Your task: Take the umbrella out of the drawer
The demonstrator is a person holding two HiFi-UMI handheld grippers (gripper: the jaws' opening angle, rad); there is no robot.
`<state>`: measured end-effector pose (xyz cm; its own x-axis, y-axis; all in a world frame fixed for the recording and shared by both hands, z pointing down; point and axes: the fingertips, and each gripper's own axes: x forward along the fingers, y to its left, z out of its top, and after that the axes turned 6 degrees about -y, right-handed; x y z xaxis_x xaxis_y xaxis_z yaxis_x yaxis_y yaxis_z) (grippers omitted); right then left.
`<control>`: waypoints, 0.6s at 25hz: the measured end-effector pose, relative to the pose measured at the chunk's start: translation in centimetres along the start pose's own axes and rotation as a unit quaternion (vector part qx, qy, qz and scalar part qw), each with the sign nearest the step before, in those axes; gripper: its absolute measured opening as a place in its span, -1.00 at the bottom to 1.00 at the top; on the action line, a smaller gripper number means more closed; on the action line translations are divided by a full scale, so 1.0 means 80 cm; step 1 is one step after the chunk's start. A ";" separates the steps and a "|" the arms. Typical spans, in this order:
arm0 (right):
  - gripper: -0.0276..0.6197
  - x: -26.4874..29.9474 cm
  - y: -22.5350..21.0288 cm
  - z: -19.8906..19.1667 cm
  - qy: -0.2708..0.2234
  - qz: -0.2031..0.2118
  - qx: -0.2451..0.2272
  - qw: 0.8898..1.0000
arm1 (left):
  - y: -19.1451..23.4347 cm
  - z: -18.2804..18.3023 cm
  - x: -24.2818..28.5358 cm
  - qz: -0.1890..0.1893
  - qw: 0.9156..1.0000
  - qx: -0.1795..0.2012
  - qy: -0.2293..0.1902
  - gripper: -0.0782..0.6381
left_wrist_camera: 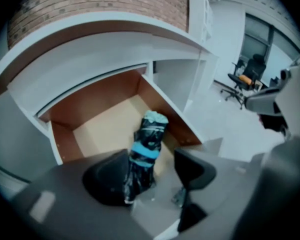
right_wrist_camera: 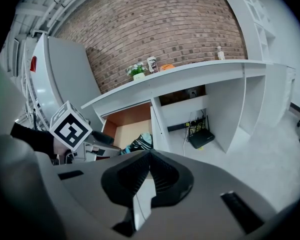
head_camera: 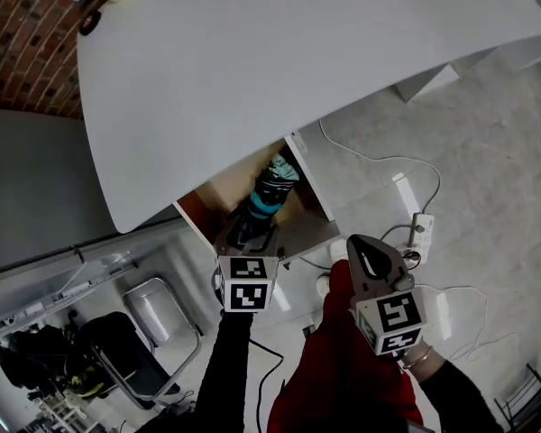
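While your left gripper hangs with its jaws spread wide at the mouth of the open brown wooden drawer, the folded black-and-turquoise umbrella lies tilted inside it, at the lower centre of the left gripper view. Its near end sits between the jaws, close against the one at the frame's left. You hold your right gripper at the lower right of the head view, clear of the drawer, jaws closed on nothing. Above the drawer spreads the white curved worktop.
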<state>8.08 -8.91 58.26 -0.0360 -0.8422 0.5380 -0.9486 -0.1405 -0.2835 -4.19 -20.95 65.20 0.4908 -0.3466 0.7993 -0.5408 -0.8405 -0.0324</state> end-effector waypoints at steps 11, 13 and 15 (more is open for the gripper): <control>-0.90 0.023 -0.019 -0.035 0.011 -0.007 0.021 1.000 | 0.005 -0.025 0.064 -0.002 0.997 0.057 0.047 0.11; -0.90 0.025 -0.021 -0.042 0.017 -0.005 0.020 1.000 | 0.006 -0.029 0.071 -0.002 0.997 0.058 0.053 0.12; -0.90 0.028 -0.022 -0.047 0.021 -0.003 0.018 1.000 | 0.008 -0.032 0.078 -0.001 0.997 0.056 0.058 0.12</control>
<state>8.47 -8.58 62.93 -0.0438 -0.8183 0.5731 -0.9367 -0.1659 -0.3083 -3.23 -22.61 71.67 0.4054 -0.3005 0.8633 -0.4570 -0.8846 -0.0933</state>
